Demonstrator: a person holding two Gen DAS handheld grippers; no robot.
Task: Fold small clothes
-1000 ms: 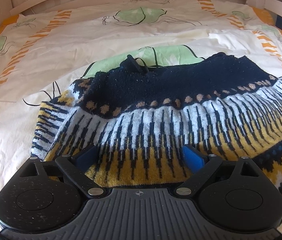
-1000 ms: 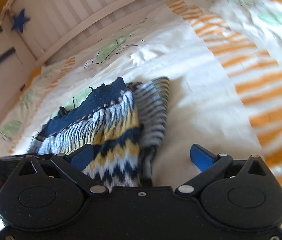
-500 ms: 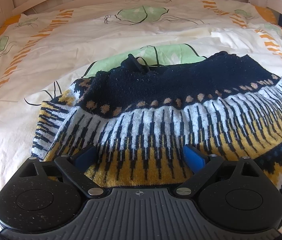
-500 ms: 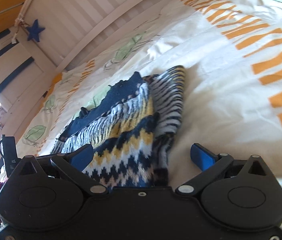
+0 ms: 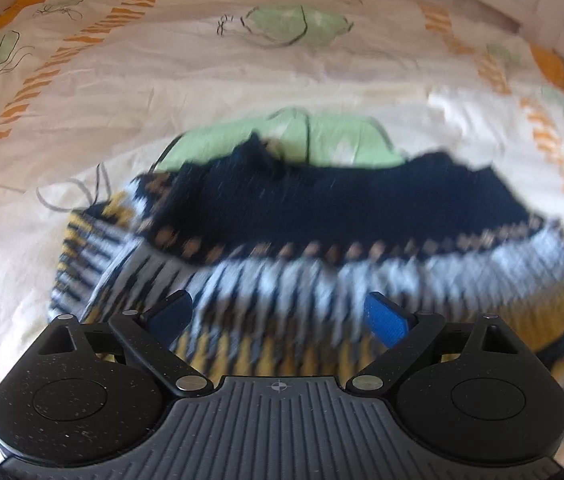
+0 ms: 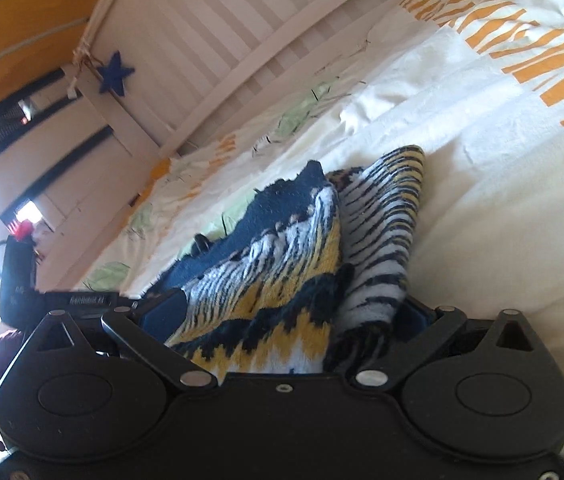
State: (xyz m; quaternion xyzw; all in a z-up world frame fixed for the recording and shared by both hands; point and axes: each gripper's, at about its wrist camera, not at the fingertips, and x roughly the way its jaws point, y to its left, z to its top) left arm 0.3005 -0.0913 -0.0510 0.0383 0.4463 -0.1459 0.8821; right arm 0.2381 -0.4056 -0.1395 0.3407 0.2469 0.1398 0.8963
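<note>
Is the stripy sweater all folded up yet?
Not yet. The sweater already lies doubled over on the bed cover, sleeve tucked in. The right gripper squeezes its edge; the left gripper hangs open above it. The last fold looks left.

right tool [image 6: 282, 320] | clamped on sweater [image 6: 282, 264] | on bedsheet [image 6: 482, 200]

Sweater [image 6: 282, 264]: thick knitted wool, fuzzy, matt; blurred in the left view. Bedsheet [image 5: 170, 92]: thin printed cotton, it seems, creased. Gripper [image 5: 278, 316] body: matt black speckled plastic, ribbed centre, bright metal pins. Headboard [image 6: 218, 44]: white-painted wood slats, smooth.
</note>
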